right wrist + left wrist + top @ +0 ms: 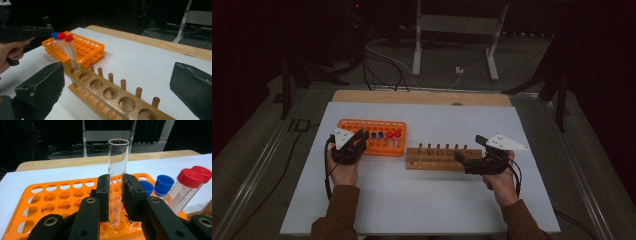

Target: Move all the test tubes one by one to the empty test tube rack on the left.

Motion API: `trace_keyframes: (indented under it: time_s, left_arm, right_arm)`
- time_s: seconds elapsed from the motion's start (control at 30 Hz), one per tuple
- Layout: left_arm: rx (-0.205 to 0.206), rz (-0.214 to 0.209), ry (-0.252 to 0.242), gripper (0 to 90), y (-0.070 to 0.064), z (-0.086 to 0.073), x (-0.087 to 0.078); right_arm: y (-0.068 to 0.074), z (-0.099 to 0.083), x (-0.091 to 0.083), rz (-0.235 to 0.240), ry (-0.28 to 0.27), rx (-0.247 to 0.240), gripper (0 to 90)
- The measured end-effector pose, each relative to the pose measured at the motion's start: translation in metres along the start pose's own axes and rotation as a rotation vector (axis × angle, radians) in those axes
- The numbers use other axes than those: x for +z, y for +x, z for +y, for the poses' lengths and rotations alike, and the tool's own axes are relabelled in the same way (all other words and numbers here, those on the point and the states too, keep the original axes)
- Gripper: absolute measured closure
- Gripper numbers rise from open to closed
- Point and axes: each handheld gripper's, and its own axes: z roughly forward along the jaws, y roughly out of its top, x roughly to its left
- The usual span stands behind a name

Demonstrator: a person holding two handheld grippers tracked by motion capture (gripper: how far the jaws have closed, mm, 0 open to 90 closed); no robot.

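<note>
My left gripper (116, 192) is shut on a clear, uncapped glass test tube (118, 165), which stands upright with its foot in a hole of the orange rack (57, 195). In the high view this gripper (360, 137) sits over the rack's (371, 125) left half. Two blue-capped tubes (163, 185) and two red-capped tubes (191, 178) stand at the rack's right end. My right gripper (117, 82) is open wide, and nothing is between its jaws. It hovers at the right end of the wooden rack (110, 93), where it (469, 149) shows in the high view. One clear tube (75, 65) stands in the wooden rack's far hole.
A white sheet (422, 200) covers the table, with bare wood (422, 96) along the far edge. The wooden rack (437, 159) lies right of the orange one, close beside it. Cables and a white stand (457, 30) are on the floor beyond.
</note>
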Motion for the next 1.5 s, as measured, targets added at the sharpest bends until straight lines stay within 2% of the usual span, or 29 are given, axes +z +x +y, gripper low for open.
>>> trace_keyframes:
  time_s: [0.2,0.37,0.7,1.03,1.17,1.33,1.43,1.5]
  left_arm:
    - [-0.006,-0.012,0.021,76.5,0.000,-0.006,0.006]
    - [0.031,-0.013,0.067,76.6,-0.003,-0.011,0.010]
    - [0.054,-0.020,0.129,77.1,-0.003,-0.020,0.014]
    - [0.064,-0.026,0.173,77.4,-0.003,-0.020,0.015]
    - [0.093,-0.020,0.200,77.4,-0.005,-0.022,0.016]
    - [0.085,-0.019,0.203,77.3,-0.005,-0.021,0.016]
    - [0.052,-0.031,0.197,76.0,-0.003,-0.022,0.016]
    - [0.040,-0.034,0.192,70.7,-0.002,-0.022,0.014]
  right_arm:
    - [0.000,-0.001,0.001,0.002,0.005,0.001,0.0]
    - [0.001,-0.002,0.002,0.005,0.011,0.000,0.0]
    - [0.001,-0.004,0.003,0.006,0.015,-0.005,0.0]
    - [0.003,-0.005,0.006,0.010,0.025,-0.009,0.0]
    - [0.004,-0.006,0.007,0.012,0.028,-0.012,0.0]
    - [0.006,-0.006,0.008,0.016,0.031,-0.014,0.0]
    - [0.006,-0.006,0.008,0.018,0.032,-0.015,0.0]
    - [0.006,-0.006,0.008,0.018,0.032,-0.015,0.0]
